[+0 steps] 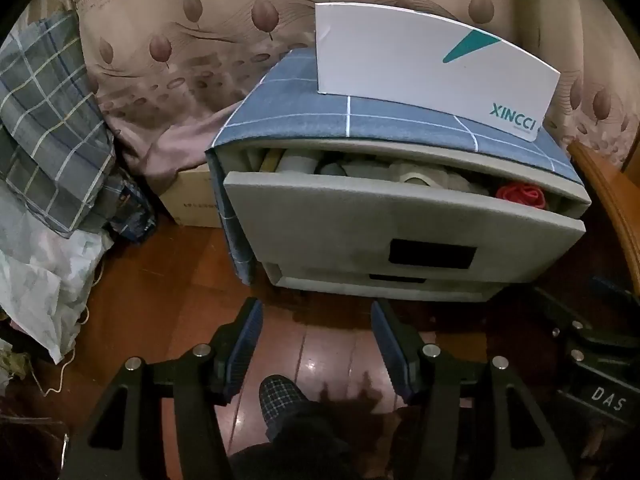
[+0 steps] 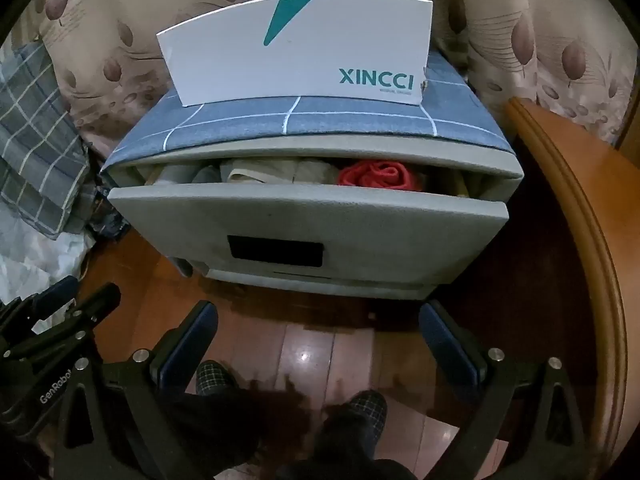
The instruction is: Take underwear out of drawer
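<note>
Both tools, left (image 1: 316, 344) and right (image 2: 318, 344), hang released and empty before the pulled-out grey plastic drawer (image 2: 308, 216) (red crumpled underwear (image 2: 378, 176) inside).

Drawer (image 1: 400, 216) ajar, perhaps underwear (image 1: 416, 174) inside

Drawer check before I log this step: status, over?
Left gripper, right gripper open, empty. Top drawer part open, red underwear inside. Nothing blocking.
</note>
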`<state>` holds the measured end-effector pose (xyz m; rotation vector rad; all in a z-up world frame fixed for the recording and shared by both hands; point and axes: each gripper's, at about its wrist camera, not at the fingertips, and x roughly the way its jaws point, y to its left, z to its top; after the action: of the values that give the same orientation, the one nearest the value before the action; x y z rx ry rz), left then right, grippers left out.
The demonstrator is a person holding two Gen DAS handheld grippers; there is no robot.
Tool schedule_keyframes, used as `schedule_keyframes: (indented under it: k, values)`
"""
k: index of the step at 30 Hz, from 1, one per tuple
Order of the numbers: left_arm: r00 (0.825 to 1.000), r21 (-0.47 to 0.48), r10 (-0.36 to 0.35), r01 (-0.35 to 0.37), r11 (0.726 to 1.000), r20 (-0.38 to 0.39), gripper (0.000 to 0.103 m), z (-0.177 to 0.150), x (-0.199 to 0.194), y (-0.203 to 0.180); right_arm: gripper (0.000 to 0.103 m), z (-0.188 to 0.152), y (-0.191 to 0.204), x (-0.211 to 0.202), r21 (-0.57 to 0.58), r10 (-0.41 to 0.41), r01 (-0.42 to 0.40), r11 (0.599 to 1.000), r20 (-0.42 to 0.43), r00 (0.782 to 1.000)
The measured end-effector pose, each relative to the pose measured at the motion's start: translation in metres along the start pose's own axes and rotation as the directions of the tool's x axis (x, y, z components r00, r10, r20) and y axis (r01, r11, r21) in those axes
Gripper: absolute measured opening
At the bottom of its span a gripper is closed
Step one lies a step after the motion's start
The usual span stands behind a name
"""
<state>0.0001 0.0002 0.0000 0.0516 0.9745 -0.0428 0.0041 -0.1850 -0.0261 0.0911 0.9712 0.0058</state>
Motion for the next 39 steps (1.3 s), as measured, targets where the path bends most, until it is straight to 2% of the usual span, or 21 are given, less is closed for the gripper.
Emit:
schedule_keyframes:
  k: [15, 39]
  values:
    - [1.000, 0.001, -0.005, 0.005, 1.000, -0.023, 0.058, 0.002, 0.011, 0.000, 0.100, 0.000, 0.000, 0.001, 0.010, 0.005, -0.005, 1.000, -0.009, 1.000]
    - [1.000, 0.000, -0.001, 0.001, 1.000, -0.018, 0.058, 0.000, 0.004, 0.002, 0.100, -0.002, -0.002, 0.004, 0.016, -0.004, 0.005, 1.000, -0.014, 1.000]
